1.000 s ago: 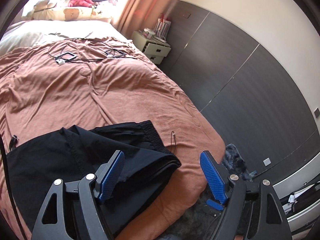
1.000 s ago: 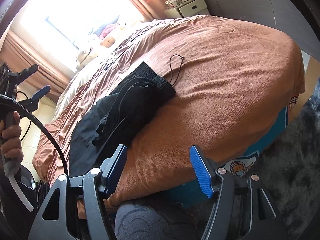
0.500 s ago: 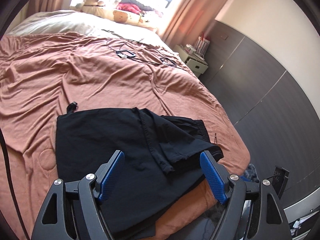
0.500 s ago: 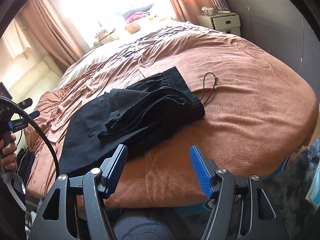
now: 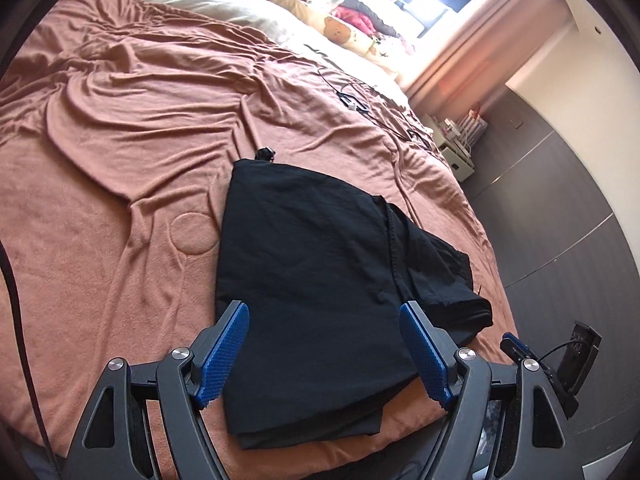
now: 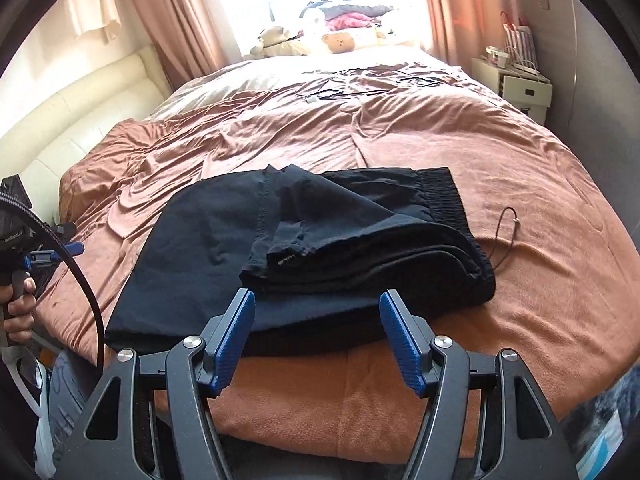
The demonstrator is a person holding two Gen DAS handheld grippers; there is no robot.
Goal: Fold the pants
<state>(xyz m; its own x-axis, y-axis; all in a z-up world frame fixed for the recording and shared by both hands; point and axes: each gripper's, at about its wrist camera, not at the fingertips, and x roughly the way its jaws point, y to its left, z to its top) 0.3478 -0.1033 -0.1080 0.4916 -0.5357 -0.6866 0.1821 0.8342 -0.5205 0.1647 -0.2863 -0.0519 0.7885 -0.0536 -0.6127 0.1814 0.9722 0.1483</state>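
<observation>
We hold the left gripper [image 5: 324, 344] over the near edge of the bed, its blue pads wide apart and nothing between them. The black pants [image 5: 320, 264] lie partly folded on the brown blanket [image 5: 120, 152], in the lower middle of the left wrist view; the pads frame the near part of the cloth but do not press it.

In the right wrist view, the right gripper [image 6: 318, 338] also holds nothing. Its jaws have just been closing a little, yet a clear gap stays between the pads. The pants [image 6: 304, 248] sit just above them in the middle of the frame, with the elastic waistband [image 6: 452, 200] to the right and a folded layer on top. A thin black drawstring [image 6: 506, 236] loops out on the blanket right of the waistband.

At the left edge of this view a hand [image 6: 18, 308] grips the other tool's handle, and a black cable [image 6: 76, 280] curves down near it. Cables [image 6: 360, 88] lie across the far part of the bed, stuffed toys [image 6: 320, 40] rest under the window, and a white nightstand [image 6: 516, 84] stands at the upper right.
</observation>
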